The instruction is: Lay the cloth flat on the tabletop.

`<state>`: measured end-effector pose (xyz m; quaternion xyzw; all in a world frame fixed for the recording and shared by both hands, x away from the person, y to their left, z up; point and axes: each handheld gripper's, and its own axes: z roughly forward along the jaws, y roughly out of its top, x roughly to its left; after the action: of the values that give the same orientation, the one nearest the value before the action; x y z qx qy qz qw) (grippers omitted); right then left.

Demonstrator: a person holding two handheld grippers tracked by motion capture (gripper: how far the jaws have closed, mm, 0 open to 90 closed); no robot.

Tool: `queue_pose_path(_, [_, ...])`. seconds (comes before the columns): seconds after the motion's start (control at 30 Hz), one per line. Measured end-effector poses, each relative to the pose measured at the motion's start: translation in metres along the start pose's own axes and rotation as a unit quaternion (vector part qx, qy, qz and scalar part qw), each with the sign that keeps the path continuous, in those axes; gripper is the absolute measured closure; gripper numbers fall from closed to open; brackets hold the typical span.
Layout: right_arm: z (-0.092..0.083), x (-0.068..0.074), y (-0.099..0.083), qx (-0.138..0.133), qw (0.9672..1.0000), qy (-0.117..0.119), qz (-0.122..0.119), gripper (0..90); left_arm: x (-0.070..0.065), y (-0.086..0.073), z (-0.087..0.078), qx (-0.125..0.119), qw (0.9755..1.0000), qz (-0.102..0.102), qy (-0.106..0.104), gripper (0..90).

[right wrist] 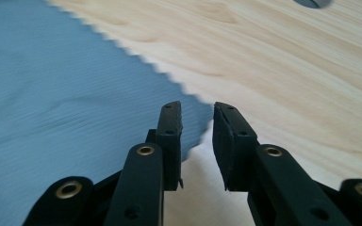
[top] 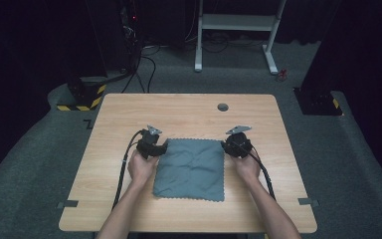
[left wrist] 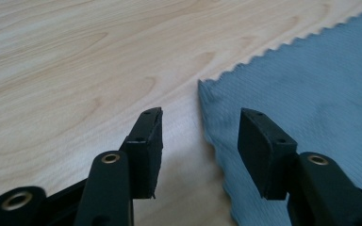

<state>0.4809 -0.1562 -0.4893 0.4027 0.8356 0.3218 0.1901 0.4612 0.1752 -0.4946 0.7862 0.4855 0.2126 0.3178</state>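
Observation:
A grey-blue cloth (top: 191, 167) with zigzag-cut edges lies flat, slightly creased, on the light wooden table (top: 179, 107). My left gripper (top: 164, 147) rests low at the cloth's far left corner. In the left gripper view its jaws (left wrist: 200, 120) stand open and astride the cloth's (left wrist: 311, 84) left edge, one over bare wood and one over fabric, pressing nothing. My right gripper (top: 226, 144) sits at the far right corner. In the right gripper view it (right wrist: 198, 113) is open by a narrow gap, and the cloth's (right wrist: 52, 94) corner tip lies flat under that gap.
A round grey cable hole (top: 223, 107) lies in the table beyond the cloth, also seen at the top of the right gripper view (right wrist: 311, 2). A white desk frame (top: 236, 22) and black stands with hazard-striped bases (top: 82, 99) stand on the grey floor behind.

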Motion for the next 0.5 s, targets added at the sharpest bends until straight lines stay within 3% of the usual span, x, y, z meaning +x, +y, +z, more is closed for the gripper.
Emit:
queue_pose_path(0.07, [-0.012, 0.014, -0.012, -0.002, 0.9993, 0.024, -0.028, 76.3, -0.002, -0.007, -0.013, -0.018, 0.9997, -0.006, -0.019, 51.0])
queue_pose_path(0.1, [-0.016, 0.020, -0.016, -0.003, 0.9988, 0.032, -0.037, 76.9, -0.008, -0.015, -0.024, -0.025, 0.9989, -0.001, -0.039, 51.3])
queue_pose_path(0.27, [-0.027, 0.038, -0.034, 0.004, 0.9963, 0.056, -0.065, 78.1, -0.021, -0.033, -0.038, -0.019, 0.9974, 0.019, -0.066, 53.9])
queue_pose_path(0.33, [-0.034, 0.048, -0.046, 0.006, 0.9951, 0.066, -0.073, 78.1, -0.031, -0.046, -0.043, -0.015, 0.9970, 0.039, -0.066, 54.2])
queue_pose_path(0.5, [-0.044, 0.056, -0.059, -0.003, 0.9941, 0.082, -0.071, 76.7, -0.037, -0.064, -0.050, -0.019, 0.9968, 0.042, -0.066, 51.1])
